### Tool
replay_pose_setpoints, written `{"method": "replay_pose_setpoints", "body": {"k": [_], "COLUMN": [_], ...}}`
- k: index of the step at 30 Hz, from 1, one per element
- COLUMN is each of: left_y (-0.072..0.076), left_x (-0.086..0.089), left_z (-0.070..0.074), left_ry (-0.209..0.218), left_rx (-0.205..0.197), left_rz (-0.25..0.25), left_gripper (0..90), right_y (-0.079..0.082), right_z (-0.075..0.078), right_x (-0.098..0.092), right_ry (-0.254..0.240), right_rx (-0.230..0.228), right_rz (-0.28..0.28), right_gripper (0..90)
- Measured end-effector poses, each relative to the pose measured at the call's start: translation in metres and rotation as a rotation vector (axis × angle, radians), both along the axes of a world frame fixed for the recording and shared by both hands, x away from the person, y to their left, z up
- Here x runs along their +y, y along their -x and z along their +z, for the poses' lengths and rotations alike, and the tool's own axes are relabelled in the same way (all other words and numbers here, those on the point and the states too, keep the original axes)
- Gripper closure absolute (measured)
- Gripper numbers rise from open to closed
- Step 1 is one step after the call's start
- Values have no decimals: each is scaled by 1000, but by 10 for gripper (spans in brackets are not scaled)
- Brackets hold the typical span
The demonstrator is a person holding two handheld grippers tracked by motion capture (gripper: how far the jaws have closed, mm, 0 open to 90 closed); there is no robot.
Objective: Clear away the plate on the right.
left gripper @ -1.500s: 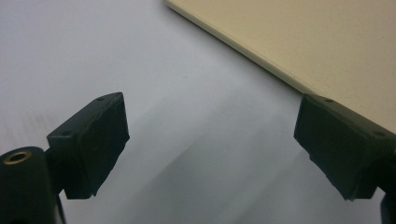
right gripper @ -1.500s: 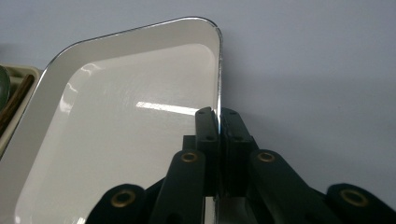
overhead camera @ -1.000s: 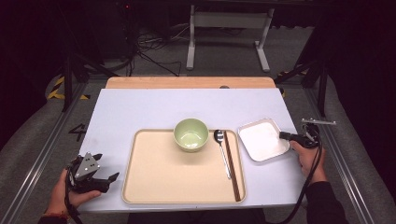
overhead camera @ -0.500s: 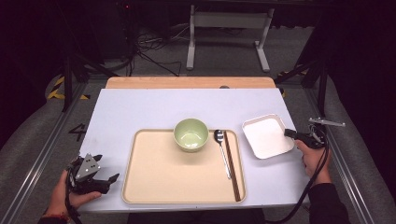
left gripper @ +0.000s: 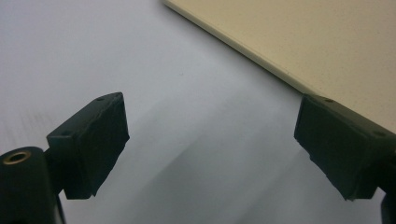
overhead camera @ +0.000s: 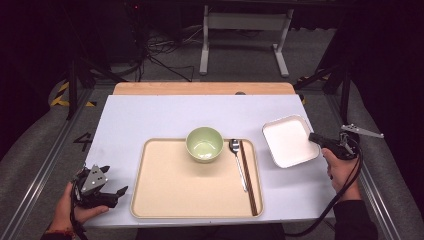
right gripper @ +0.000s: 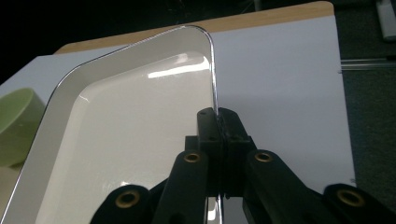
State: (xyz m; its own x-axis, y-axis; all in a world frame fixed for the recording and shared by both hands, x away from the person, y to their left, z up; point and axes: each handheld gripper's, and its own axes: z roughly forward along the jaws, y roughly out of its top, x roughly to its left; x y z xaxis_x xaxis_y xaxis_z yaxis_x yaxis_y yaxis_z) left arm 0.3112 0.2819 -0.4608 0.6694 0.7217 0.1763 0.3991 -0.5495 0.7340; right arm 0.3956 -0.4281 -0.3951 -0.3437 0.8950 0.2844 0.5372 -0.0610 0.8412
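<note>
A white square dish (overhead camera: 289, 141) hangs tilted above the table's right side, its rim pinched by my right gripper (overhead camera: 316, 138). In the right gripper view the black jaws (right gripper: 218, 122) are shut on the white dish (right gripper: 126, 135) at its right rim. A beige tray (overhead camera: 175, 187) lies at the front middle and carries a green bowl (overhead camera: 204, 144), a spoon (overhead camera: 238, 162) and dark chopsticks (overhead camera: 248, 175). My left gripper (overhead camera: 120, 192) rests at the front left beside the tray, open. Its two pads (left gripper: 91, 142) stand wide apart over bare table, with the tray edge (left gripper: 289, 51) at the upper right.
The white tabletop (overhead camera: 150, 117) has a wooden strip (overhead camera: 200, 88) along its far edge. Metal rails run down both sides of the table. A stand's legs (overhead camera: 245, 45) and cables lie on the floor beyond. The green bowl (right gripper: 14, 126) shows left of the dish.
My right gripper has lifted the white dish off the table and carried it slightly up and away, tilting it. The left gripper has stayed put.
</note>
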Motion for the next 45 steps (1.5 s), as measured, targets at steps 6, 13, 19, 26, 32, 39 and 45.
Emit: {"method": "replay_pose_setpoints", "body": {"k": [6,13,19,26,32,39,45], "left_y": [1,0,1,0,0,0,0], "left_x": [0,0,1,1,1,2,2], "left_z": [0,0,1,0,1,1,1], "left_ry": [-3,-7,-1,-6,-1,-1,-2], "left_rx": [3,-3,-5,-1,-4,-5,-5], "left_rz": [0,1,5,4,8,8,11], "left_gripper": [109,108,108,107,107,106,106], "right_y": [5,10,13,15,15,15,15], "right_z": [9,18,24,28,30,31,31], "right_x": [15,35,47,59,78,100,117], "right_ry": [-11,-2,-1,3,19,38,49], "right_rx": [-39,-67,-90,-111,-112,-113,-112], "right_rz": [55,112,137,171,225,292,333], "right_gripper": [897,897,898,898,897,897,897]}}
